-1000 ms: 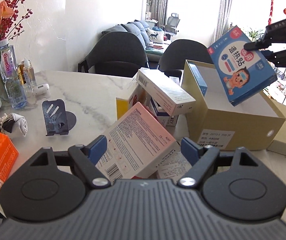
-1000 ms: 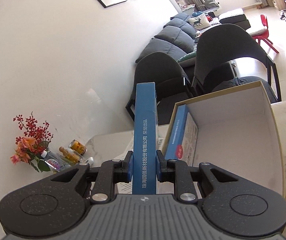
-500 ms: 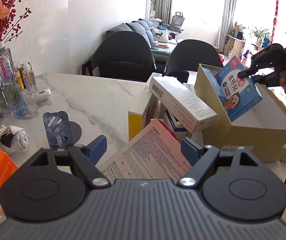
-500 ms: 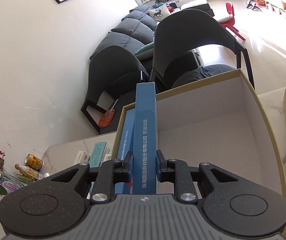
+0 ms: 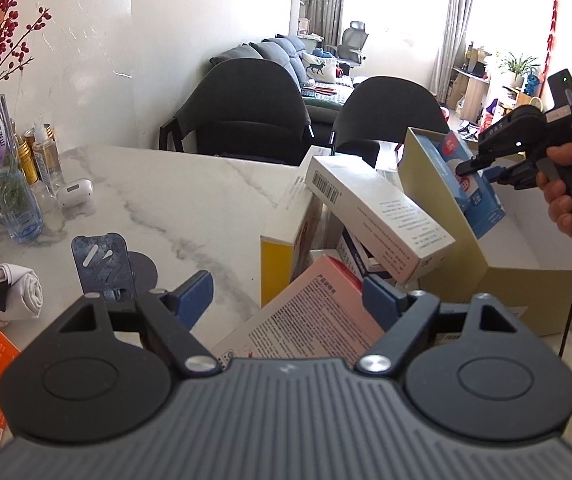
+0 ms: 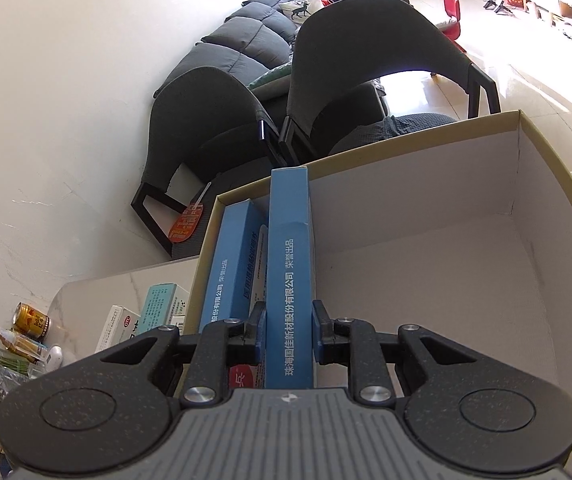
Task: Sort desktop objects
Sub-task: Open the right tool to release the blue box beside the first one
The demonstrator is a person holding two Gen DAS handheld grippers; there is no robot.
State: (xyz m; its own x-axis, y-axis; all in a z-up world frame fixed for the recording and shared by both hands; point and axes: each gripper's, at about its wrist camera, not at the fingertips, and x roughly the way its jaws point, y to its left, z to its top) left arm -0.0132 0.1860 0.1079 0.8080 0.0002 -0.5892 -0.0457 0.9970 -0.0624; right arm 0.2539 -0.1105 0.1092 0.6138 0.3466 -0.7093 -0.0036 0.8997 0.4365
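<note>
Marble-topped, the bench [image 5: 189, 200] carries everything we see, and its biggest load is the open cardboard box [image 6: 486, 280] with white inner walls, standing at our right. Inside it, against the left wall, a blue carton [image 6: 225, 264] already stands on edge.

Next in size is the loose pile just left of that box: a white carton [image 5: 378, 208] lying tilted across a yellow-sided carton [image 5: 281, 264], with a pink carton [image 5: 318, 320] leaning toward our left gripper [image 5: 286, 292].

Our right gripper [image 6: 289, 332] has its fingers [image 6: 257, 332] pressed to both broad faces of a second blue carton [image 6: 289, 264], holding it on edge. Its long axis runs straight ahead from the fingers, parallel to the carton already in the box and just beside it, with its far end down between the box walls. We judge that releasing it depends on that parallel line: let go tilted and it would fall across the empty floor to the right.

Our left gripper's fingers [image 5: 193, 294] are spread wide and hold nothing; the pink carton sits between and just beyond them, its long axis angled up to the right, so this gripper is nearer the pile.
</note>
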